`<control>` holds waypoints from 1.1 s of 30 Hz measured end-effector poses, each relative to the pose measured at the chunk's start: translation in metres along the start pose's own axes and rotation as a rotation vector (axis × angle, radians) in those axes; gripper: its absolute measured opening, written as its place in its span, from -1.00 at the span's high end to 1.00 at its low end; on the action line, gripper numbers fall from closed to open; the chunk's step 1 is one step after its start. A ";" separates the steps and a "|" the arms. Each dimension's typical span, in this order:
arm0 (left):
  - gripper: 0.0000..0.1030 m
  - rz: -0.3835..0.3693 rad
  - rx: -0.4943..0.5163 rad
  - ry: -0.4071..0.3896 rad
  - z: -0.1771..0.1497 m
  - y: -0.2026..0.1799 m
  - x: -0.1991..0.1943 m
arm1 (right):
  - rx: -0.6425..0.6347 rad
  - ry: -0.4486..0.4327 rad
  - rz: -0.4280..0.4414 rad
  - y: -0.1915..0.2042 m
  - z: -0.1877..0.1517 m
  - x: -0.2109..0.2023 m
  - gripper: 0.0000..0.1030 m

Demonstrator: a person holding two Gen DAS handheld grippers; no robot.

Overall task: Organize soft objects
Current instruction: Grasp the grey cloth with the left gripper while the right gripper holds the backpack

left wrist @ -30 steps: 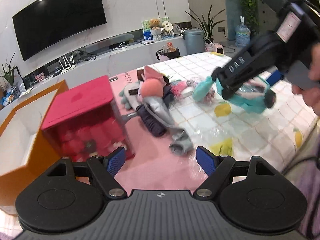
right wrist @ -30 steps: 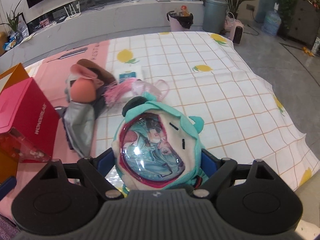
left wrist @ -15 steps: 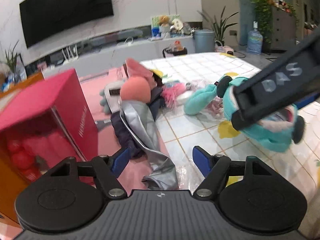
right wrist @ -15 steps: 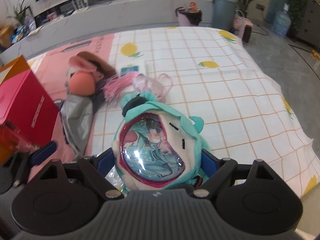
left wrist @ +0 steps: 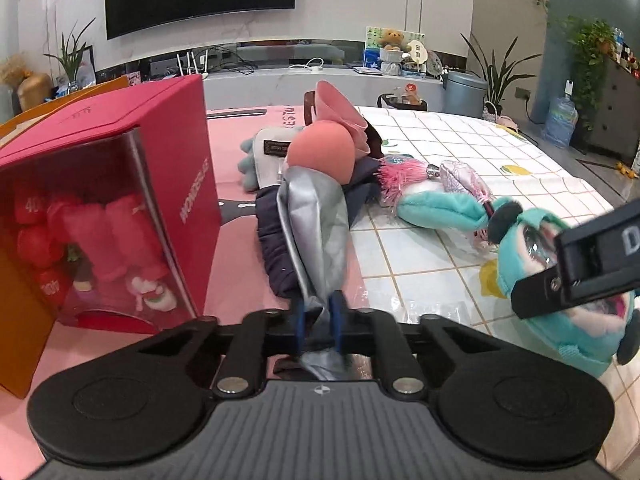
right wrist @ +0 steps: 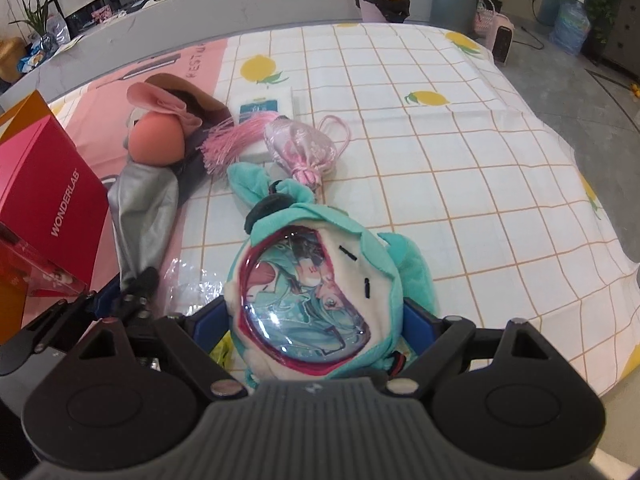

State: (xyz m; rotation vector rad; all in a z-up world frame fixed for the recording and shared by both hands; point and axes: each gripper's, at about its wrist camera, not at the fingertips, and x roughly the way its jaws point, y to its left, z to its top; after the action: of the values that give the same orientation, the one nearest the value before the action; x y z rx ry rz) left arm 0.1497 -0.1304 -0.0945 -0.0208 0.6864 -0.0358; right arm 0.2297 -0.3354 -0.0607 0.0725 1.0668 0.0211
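Observation:
My left gripper (left wrist: 318, 322) is shut on the near end of a silver-grey fabric piece (left wrist: 316, 232) that runs back to a doll with a peach round head (left wrist: 322, 151) and a pink hat. My right gripper (right wrist: 316, 316) is shut on a teal plush bag with a clear window (right wrist: 308, 292), held just above the bed; the bag also shows at the right of the left wrist view (left wrist: 568, 280). A pink satin pouch with a tassel (right wrist: 300, 148) lies beyond it. The left gripper shows at the lower left of the right wrist view (right wrist: 132, 292).
A red gift box with a clear window (left wrist: 100, 208) stands at the left, against an orange box (left wrist: 24, 308). A white packet (right wrist: 264, 108) lies on the checked bedspread (right wrist: 440, 160). A crinkled clear plastic sheet (right wrist: 188, 280) lies near the grippers.
My left gripper has dropped low, moved up to the silver-grey fabric and shut on it. My right gripper still holds the teal plush bag in much the same place.

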 end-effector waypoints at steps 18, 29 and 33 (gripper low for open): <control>0.74 -0.024 0.077 0.088 -0.002 0.024 -0.043 | -0.001 0.058 -0.024 0.001 0.000 0.013 -0.69; -0.53 -0.002 0.267 -0.044 0.003 -0.008 -0.015 | -0.017 0.067 -0.025 0.003 0.000 0.016 -0.69; -0.53 0.028 0.229 -0.008 0.006 -0.007 0.004 | -0.027 0.067 -0.023 0.004 0.000 0.017 -0.69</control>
State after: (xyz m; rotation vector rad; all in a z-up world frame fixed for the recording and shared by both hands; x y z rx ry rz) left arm 0.1565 -0.1375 -0.0917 0.2088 0.6711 -0.0872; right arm 0.2376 -0.3305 -0.0754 0.0356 1.1342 0.0169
